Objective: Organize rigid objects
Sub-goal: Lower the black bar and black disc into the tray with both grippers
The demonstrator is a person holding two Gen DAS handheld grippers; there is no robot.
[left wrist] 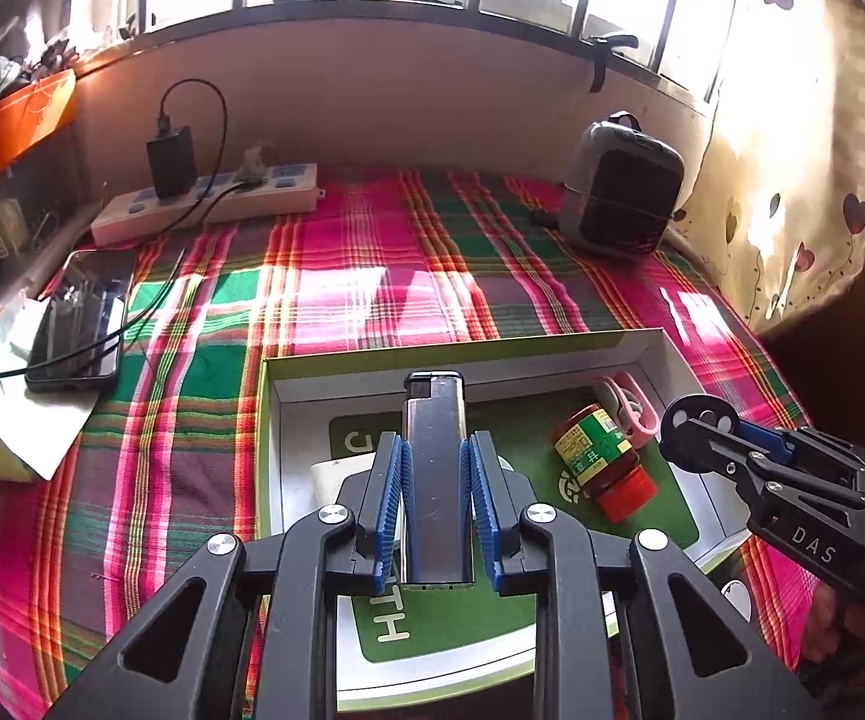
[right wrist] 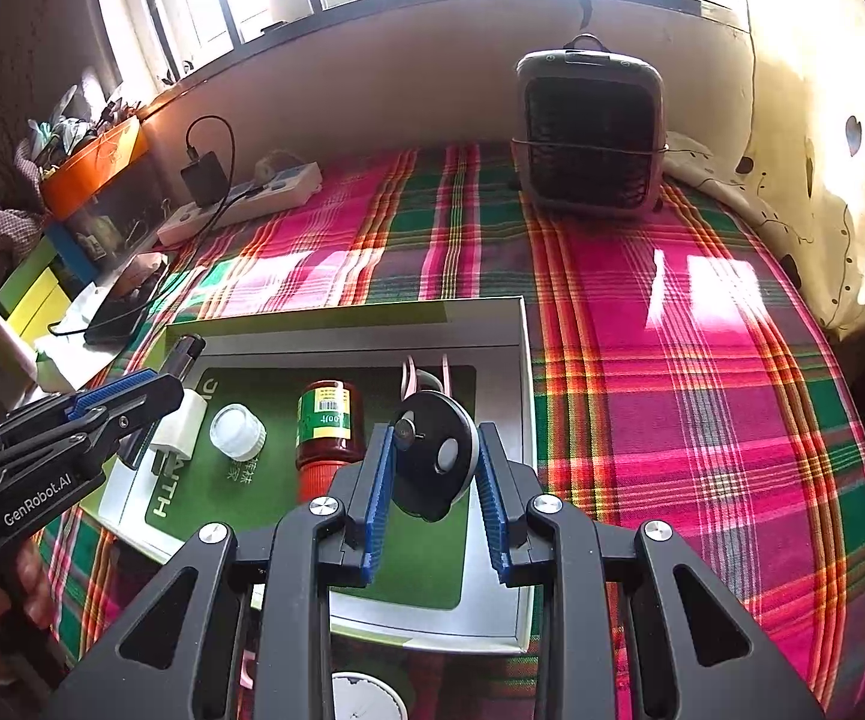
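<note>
plaid cloth (left wrist: 324, 300) under box (left wrist: 492, 345); left gripper (left wrist: 436, 462) clamped around lighter (left wrist: 434, 468); right gripper (right wrist: 436, 456) around black disc (right wrist: 432, 456)

Box (right wrist: 522, 360) lower centre of right wrist frame, on the plaid cloth (right wrist: 672, 360). In it, left to right: plug (right wrist: 183, 426), cap (right wrist: 237, 431), bottle (right wrist: 326, 426), scissors (right wrist: 426, 375) behind. Fan (right wrist: 591, 132) upper right, behind box. Power strip (right wrist: 240, 201) upper left. Phone (right wrist: 117, 315) left of box.

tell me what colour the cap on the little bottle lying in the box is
Red. The bottle cap shows best in the left wrist view, pointing toward the camera.
</note>
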